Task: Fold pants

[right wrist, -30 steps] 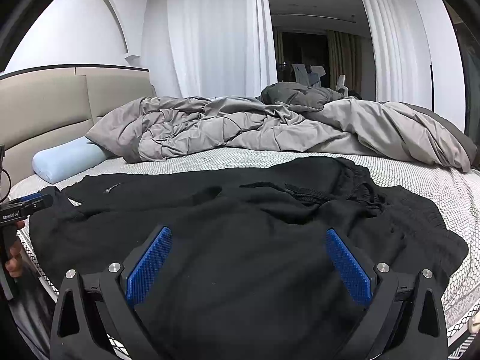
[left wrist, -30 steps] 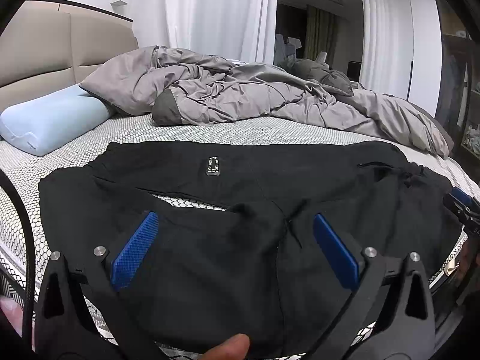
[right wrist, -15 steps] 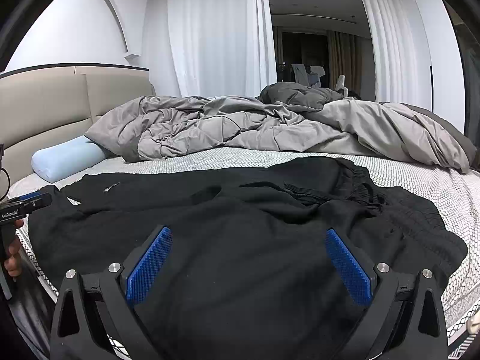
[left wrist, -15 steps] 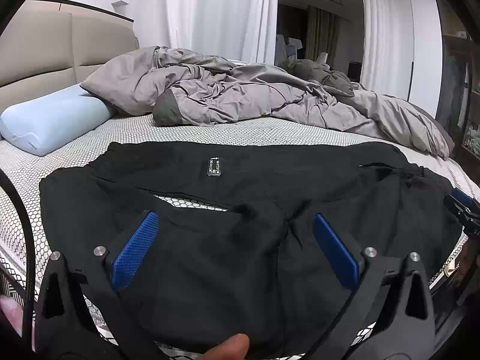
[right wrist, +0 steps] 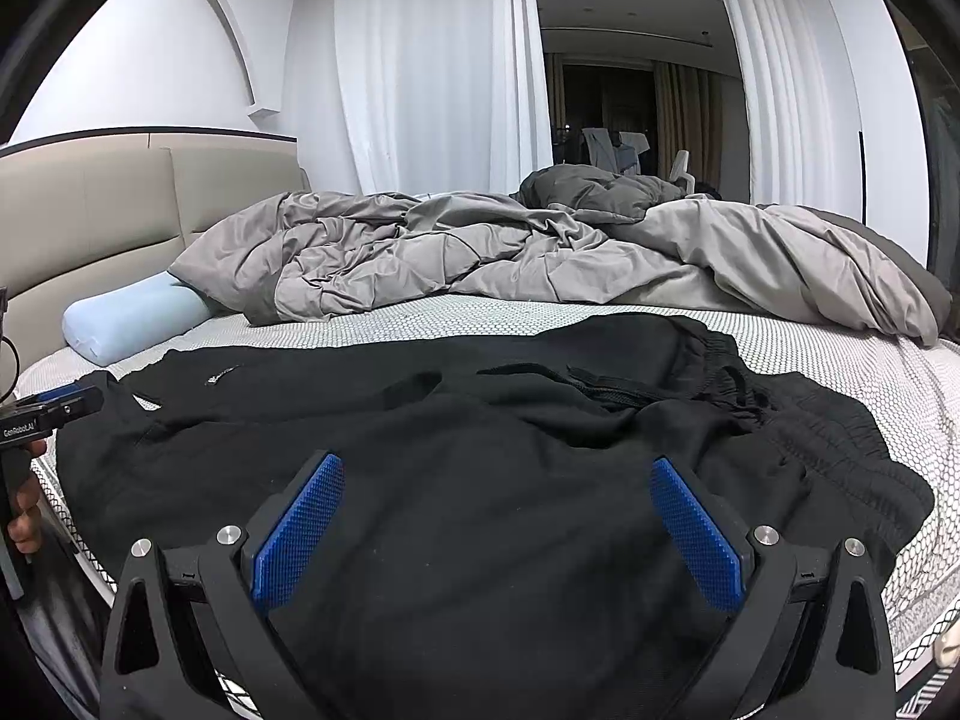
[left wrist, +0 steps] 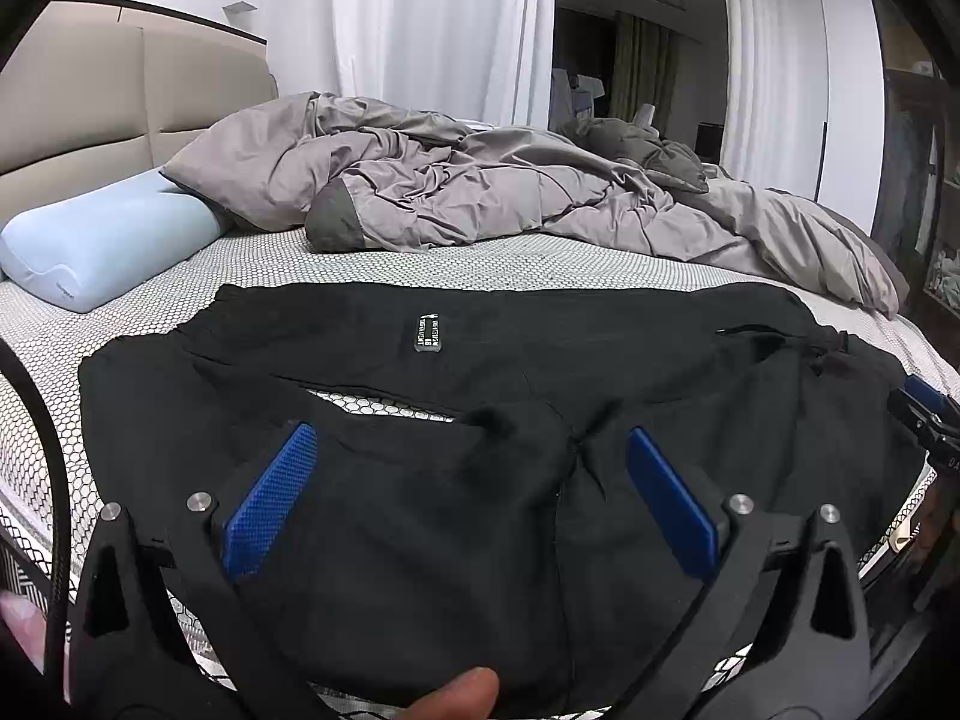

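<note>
Black pants (left wrist: pixel 540 372) lie spread across the near side of the bed, legs to the left, waistband to the right (right wrist: pixel 810 420). A small label (left wrist: pixel 427 333) shows on the far leg. My left gripper (left wrist: pixel 471 450) is open and empty, hovering above the near leg by the crotch seam. My right gripper (right wrist: pixel 495 480) is open and empty above the seat of the pants (right wrist: pixel 480 450). Each gripper shows at the edge of the other's view: the right one (left wrist: pixel 924 414), the left one (right wrist: pixel 48 414).
A crumpled grey duvet (left wrist: pixel 510 192) fills the far half of the bed. A light blue pillow (left wrist: pixel 102 246) lies at the left by the beige headboard (right wrist: pixel 90 210). The honeycomb-patterned mattress cover (left wrist: pixel 420 258) shows between pants and duvet. White curtains (right wrist: pixel 420 72) hang behind.
Almost nothing: both grippers stay open above the pants, with only slight drift in the views.
</note>
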Tool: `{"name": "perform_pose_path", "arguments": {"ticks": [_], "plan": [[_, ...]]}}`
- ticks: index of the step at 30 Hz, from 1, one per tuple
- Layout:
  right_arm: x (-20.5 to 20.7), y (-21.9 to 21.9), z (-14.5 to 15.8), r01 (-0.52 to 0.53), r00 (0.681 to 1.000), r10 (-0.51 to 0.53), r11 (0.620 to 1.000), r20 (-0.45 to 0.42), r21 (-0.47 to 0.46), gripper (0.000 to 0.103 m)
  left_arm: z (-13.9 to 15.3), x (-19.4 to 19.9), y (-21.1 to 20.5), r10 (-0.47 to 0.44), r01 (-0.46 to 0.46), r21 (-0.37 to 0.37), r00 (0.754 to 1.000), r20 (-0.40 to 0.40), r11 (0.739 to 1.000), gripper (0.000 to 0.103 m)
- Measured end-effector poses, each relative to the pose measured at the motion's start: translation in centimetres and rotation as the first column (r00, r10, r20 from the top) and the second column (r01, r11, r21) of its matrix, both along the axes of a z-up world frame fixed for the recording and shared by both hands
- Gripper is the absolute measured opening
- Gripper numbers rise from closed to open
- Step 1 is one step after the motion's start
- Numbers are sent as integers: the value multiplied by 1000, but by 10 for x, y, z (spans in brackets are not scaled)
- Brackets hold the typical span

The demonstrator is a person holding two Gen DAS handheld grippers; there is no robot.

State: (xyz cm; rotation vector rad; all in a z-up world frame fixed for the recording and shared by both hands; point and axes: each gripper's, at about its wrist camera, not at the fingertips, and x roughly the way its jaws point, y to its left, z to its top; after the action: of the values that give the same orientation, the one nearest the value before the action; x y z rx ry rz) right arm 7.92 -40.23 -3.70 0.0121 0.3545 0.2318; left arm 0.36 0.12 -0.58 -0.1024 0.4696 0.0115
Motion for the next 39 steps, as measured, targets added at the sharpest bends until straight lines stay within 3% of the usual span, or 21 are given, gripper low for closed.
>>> {"name": "perform_pose_path", "arguments": {"ticks": [39], "plan": [[-1, 0, 2, 2, 1000, -2, 1000, 4, 2, 103, 2, -1, 1, 0, 0, 4, 1000, 0, 1000, 102]]}}
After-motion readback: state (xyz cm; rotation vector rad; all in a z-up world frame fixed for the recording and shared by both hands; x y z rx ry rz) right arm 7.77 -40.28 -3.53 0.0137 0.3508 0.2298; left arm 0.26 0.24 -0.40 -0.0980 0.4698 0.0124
